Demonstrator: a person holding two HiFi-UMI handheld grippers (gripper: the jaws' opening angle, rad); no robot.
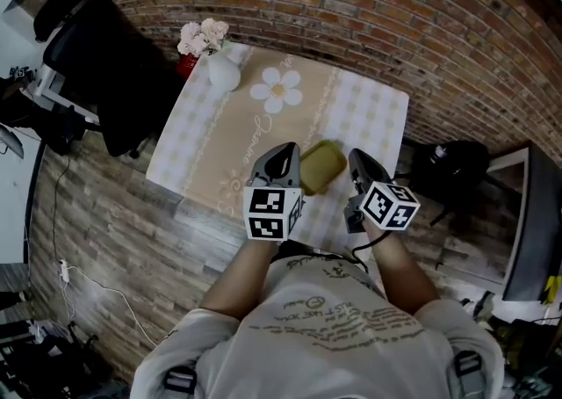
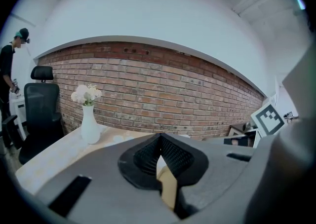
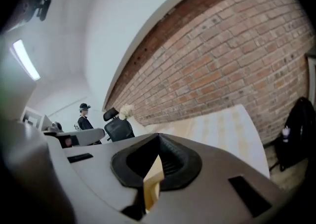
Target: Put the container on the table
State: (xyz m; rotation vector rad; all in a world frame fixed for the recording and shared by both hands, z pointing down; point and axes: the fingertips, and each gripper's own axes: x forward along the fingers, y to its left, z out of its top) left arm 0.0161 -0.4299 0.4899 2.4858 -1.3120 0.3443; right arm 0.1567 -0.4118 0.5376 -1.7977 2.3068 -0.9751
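Left gripper and right gripper each pinch one side of the yellow container. It sits between them, over the table's near edge, so it likely goes straight down.

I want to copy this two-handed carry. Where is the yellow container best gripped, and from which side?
Grip the container by its thin rim at opposite ends, with the left gripper coming from its left and the right gripper from its right. It looks wide and shallow, roughly level over the table, and each gripper is shut on a rim edge.
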